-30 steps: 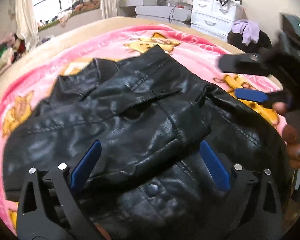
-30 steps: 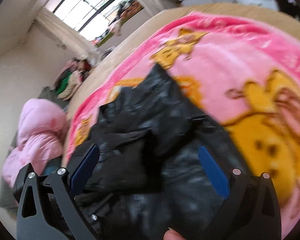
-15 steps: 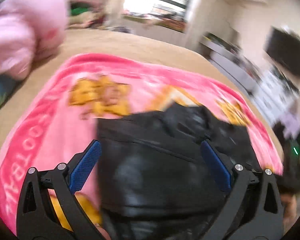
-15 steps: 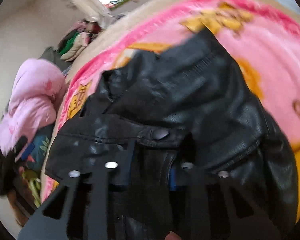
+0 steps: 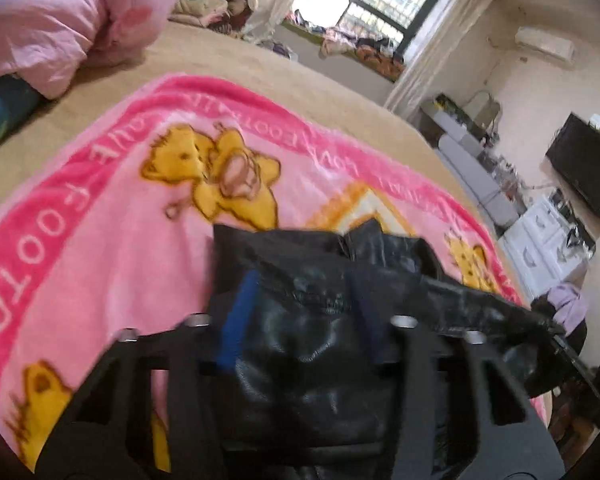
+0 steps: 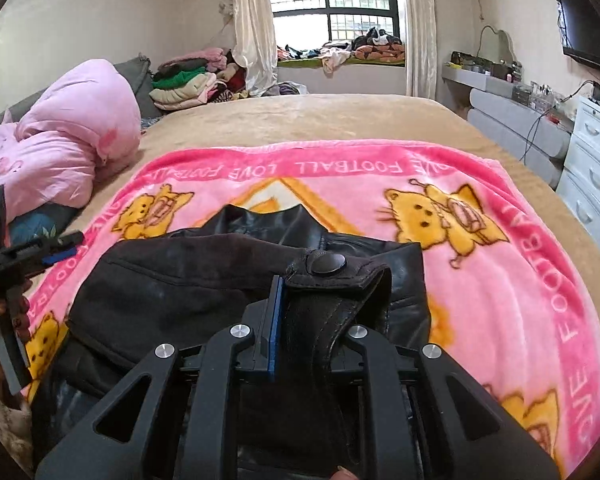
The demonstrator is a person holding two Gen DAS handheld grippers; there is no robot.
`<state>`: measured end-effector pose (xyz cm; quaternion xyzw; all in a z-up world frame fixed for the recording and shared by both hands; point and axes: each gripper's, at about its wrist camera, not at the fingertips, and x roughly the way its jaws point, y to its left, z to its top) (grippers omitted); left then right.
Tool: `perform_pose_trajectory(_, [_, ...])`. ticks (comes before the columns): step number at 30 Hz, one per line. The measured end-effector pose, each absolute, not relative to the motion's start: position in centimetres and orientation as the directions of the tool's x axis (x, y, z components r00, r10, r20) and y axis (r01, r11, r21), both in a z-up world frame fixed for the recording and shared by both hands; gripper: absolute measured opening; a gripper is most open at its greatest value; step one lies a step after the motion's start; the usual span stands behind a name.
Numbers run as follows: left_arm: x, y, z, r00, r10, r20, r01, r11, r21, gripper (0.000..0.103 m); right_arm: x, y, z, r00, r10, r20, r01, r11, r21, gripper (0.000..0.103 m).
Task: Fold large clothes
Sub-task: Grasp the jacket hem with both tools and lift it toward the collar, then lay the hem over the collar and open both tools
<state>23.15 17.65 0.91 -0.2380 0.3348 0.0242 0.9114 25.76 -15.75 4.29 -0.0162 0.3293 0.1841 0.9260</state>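
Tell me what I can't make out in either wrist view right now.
- Left wrist view: motion blur smears the left gripper on the black leather jacket; grip unclear.
- Right wrist view: the right gripper hides the jacket hem beneath it.
- Both views: the jacket covers the middle of the pink cartoon blanket.

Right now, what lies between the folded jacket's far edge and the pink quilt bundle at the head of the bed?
In the right wrist view, only pink cartoon blanket and bare tan bedspread lie between the black jacket and the pink quilt bundle.
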Motion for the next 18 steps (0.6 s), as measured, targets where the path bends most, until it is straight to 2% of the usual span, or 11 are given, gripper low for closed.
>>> perform_pose_trajectory(2, [23.7,16.3,0.2,0.750,-0.152,-0.643,-0.169,0.897,-0.408,0.011,25.9,-15.9,3.9,0.718,0.316,-0.620,-0.346,0.935,0.075,0.014])
perform_pose_trajectory(3, [24.0,15.6,-0.2,0.736,-0.159,-0.658,-0.155,0.907,-0.393,0.009,25.9,-15.9,3.9,0.719,0.312,-0.621,-0.345,0.936,0.071,0.014])
perform_pose_trajectory(8, [25.0,13.3,-2.7,0.656,-0.200,-0.728,-0.131,0.919,-0.371,0.009,26.0,-16.1,3.9,0.729,0.297,-0.617,-0.334,0.941,0.059,0.014])
perform_pose_trajectory(12, [26.0,12.1,-5.6,0.579,-0.189,-0.793,-0.133,0.938,-0.320,0.009,26.1,-16.0,4.1,0.726,0.311,-0.614,-0.347,0.936,0.063,0.014])
perform_pose_trajectory(16, [25.9,11.6,-6.3,0.569,-0.156,-0.807,-0.133,0.951,-0.278,0.009,26.4,-15.2,3.4,0.729,0.259,-0.633,-0.329,0.944,0.008,0.014])
perform_pose_trajectory(18, [25.8,11.8,-6.3,0.569,-0.160,-0.806,-0.134,0.950,-0.284,0.009,27.0,-15.5,3.0,0.712,0.251,-0.655,-0.309,0.951,0.028,0.015])
